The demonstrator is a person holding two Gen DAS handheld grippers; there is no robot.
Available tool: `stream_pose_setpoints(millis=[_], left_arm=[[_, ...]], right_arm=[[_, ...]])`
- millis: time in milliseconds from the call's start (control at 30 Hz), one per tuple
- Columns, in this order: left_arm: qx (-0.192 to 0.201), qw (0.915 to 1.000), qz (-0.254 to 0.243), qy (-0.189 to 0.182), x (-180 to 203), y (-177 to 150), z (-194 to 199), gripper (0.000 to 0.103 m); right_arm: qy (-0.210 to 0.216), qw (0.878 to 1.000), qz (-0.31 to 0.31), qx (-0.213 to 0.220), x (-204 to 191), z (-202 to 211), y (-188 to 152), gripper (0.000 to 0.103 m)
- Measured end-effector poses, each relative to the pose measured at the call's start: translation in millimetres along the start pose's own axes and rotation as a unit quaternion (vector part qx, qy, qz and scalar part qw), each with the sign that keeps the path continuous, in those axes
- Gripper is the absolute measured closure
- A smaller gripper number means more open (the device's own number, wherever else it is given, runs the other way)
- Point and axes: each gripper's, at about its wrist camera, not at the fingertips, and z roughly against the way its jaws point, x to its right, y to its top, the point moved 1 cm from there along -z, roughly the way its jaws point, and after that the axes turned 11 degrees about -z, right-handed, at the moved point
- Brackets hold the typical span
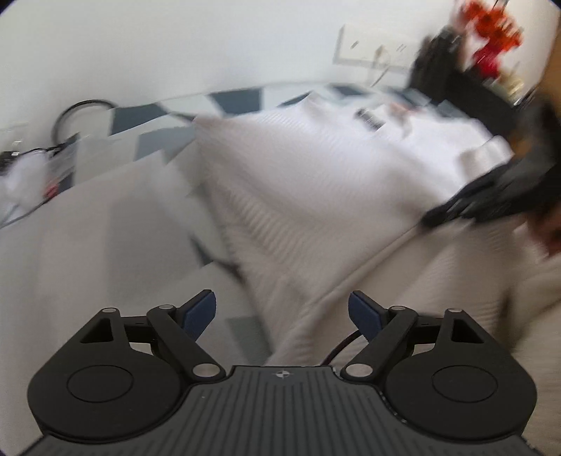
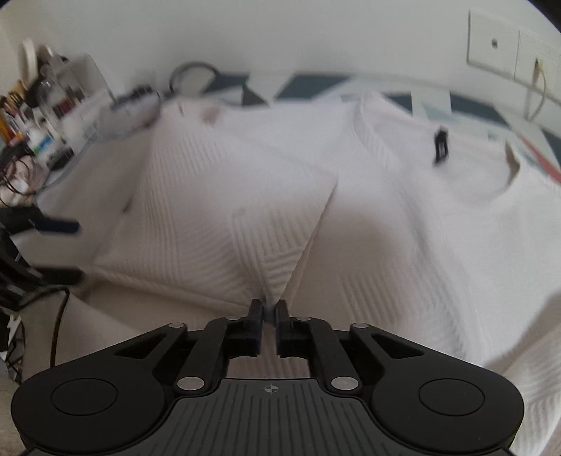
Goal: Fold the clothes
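A white ribbed-knit sweater [image 1: 315, 182] lies spread over a bed, with a black label [image 2: 440, 144] near its collar. In the right wrist view my right gripper [image 2: 269, 308] is shut on a pinched fold of the sweater [image 2: 273, 266], and the cloth rises from it in a taut peak. In the left wrist view my left gripper [image 1: 282, 310] is open, hovering just above the sweater's hem edge with nothing between its blue pads [image 1: 364, 312]. The right gripper [image 1: 491, 196] shows blurred at the right of that view. The left gripper's blue pad [image 2: 58, 224] appears at the far left of the right wrist view.
The bed has a pale cover with a dark blue and white geometric sheet [image 1: 238, 100] at its far side by a white wall. Cables and clutter [image 1: 31, 165] sit at the left. Red flowers [image 1: 491, 31] and a dark object stand at the back right. A cluttered shelf [image 2: 31, 115] is at the left.
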Motion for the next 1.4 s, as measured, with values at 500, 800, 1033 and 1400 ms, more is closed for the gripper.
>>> stream_pose_setpoints(millis=[500,800,1033,1400], left_arm=[[0.021,0.9974,0.052,0.045,-111.0,157.4,-69.6,0.015],[-0.155,0.9852,-0.055,0.047,-119.4,188.9,-159.4,0.025],[-0.171,0.9830,-0.043,0.052,-141.1,174.5,-165.4,0.032],[-0.165,0.9850,-0.006,0.049,-164.1,155.1,-168.8,0.036]], right_arm=[[-0.008,0.994,-0.079,0.080,32.6,2.3,36.3,0.060],[0.004,0.992,-0.097,0.086,27.3,-32.7,54.0,0.053],[0.023,0.984,-0.141,0.110,33.8,-41.7,60.6,0.054],[0.046,0.982,-0.116,0.145,20.3,-34.2,63.1,0.099]])
